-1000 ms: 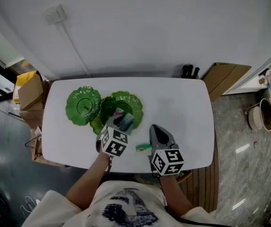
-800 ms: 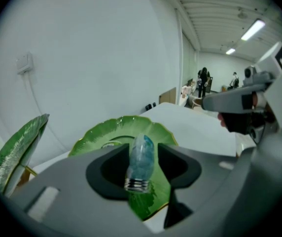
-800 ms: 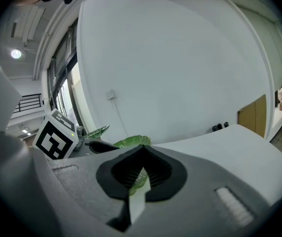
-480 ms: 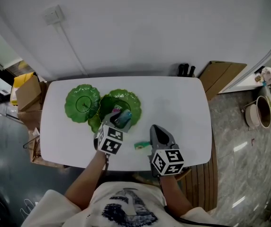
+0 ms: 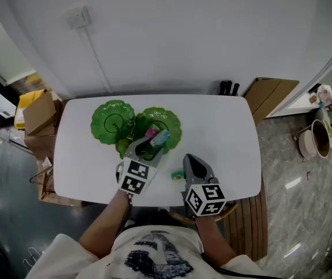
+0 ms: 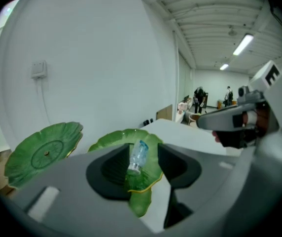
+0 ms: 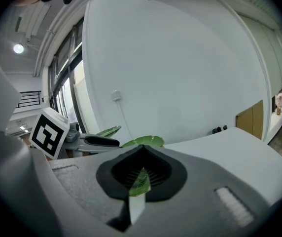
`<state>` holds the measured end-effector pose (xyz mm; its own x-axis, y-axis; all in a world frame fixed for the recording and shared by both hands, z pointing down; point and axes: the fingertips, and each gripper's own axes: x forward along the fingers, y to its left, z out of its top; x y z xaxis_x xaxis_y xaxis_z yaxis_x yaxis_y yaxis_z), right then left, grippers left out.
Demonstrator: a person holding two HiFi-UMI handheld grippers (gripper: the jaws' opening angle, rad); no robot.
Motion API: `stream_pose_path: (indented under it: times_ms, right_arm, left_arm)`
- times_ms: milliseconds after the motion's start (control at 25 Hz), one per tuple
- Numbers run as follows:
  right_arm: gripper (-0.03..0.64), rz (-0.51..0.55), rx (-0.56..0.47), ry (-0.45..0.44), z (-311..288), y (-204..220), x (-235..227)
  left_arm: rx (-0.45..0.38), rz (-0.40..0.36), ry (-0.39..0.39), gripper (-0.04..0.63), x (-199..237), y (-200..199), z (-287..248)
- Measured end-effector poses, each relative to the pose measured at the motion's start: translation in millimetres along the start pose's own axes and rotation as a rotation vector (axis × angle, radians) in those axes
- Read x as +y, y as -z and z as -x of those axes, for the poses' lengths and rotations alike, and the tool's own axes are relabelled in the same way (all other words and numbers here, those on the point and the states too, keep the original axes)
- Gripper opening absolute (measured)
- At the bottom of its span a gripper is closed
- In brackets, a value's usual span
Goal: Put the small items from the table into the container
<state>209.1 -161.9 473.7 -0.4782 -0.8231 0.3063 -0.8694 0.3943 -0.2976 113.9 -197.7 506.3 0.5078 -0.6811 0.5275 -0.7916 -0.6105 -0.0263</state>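
A white table [image 5: 224, 132] carries two green leaf-shaped plates. The landmark here is the right plate [image 5: 174, 125]; the left plate [image 5: 104, 128] sits just to its left, their rims touching or nearly so.

A small clear bottle [image 5: 158, 138] with a blue cap lies in the near part of the right plate, tilted, with its cap pointing away from the person. The left gripper [image 5: 150, 149] hangs over the near edge of that plate. Seen in the left gripper view, its jaws are spread. The bottle [image 6: 138, 156] shows in the gap between them, close to the left pad with a clear space before the right pad. Neither pad appears to press on it.

A small green item [image 5: 176, 176] lies on the table, near the right plate on the person's side. The right gripper [image 5: 190, 158] is just to the right of that item, pointing toward the wall. In the right gripper view its jaws [image 7: 141, 174] are drawn together to a thin slit and pinch nothing. Only a sliver of green leaf and white table shows through.

A cardboard box [image 5: 38, 114] stands on the floor well left of the right plate, past the table's end
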Motion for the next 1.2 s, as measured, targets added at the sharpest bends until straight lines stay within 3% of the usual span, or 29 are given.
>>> stream_pose_path:
  times_ms: [280,880,1200]
  right_arm:
    - [-0.002,0.023,-0.023,-0.013,5,2,56]
    - [-0.002,0.059,-0.068,-0.038,28,37,224]
    - [-0.002,0.088,-0.093,-0.056,44,55,302]
  left_arm:
    - [-0.065,0.011,0.018,0.175,8,15,56]
    - [-0.230,0.018,-0.037,0.034,57,74,234]
    - [-0.304,0.033,-0.085,-0.009,83,108,315]
